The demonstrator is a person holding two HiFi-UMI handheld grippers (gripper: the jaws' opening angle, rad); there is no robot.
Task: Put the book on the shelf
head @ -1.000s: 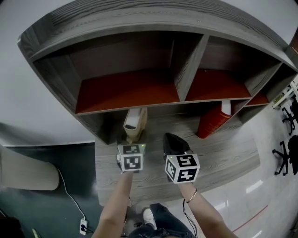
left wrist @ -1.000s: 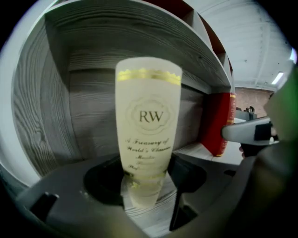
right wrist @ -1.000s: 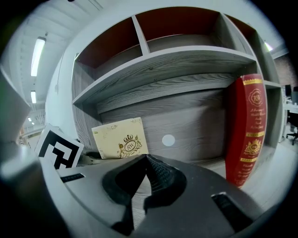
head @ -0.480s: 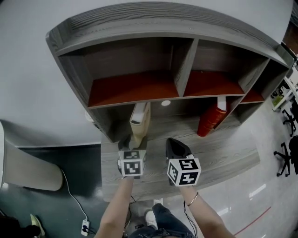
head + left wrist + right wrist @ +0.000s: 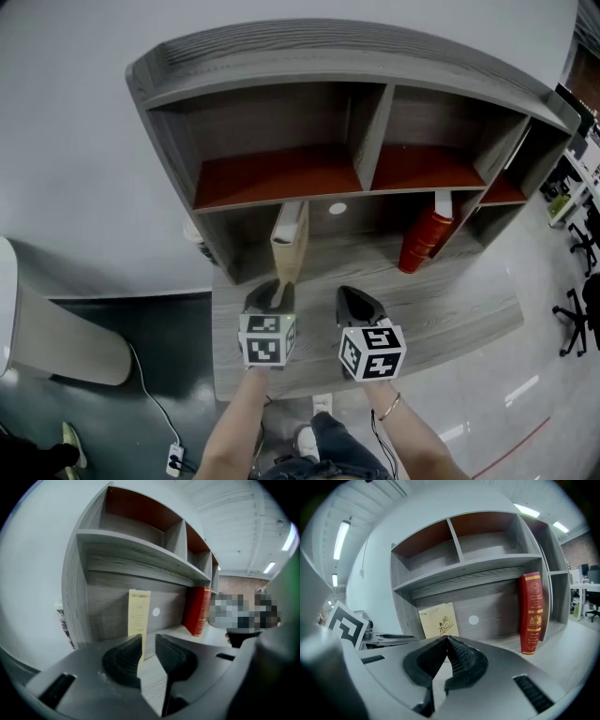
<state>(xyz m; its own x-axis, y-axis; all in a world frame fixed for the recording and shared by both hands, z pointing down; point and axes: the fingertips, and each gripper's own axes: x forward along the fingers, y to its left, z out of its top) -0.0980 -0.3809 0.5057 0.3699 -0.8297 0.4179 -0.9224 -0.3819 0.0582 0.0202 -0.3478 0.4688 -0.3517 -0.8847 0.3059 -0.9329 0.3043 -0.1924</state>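
Left hand-held gripper [image 5: 148, 639] closing on nothing, cream book [image 5: 139, 613] upright just ahead in the shelf's [image 5: 281, 56] lower bay, red book [image 5: 197, 610] off right; right hand-held gripper [image 5: 446, 639] pinched together.

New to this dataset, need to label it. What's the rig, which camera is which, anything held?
No robot: a person holds a two-jaw gripper in each hand; the marker cubes belong to them. The wide shot is a head camera looking down; the other two ride on the grippers, looking along their jaws. Ahead is a grey shelf unit on a desk. A cream book stands upright in its lower bay, a red book further right. The left gripper is closing its jaws, a gap between them and nothing in it; the cream book stands just beyond. The right gripper is shut and empty.
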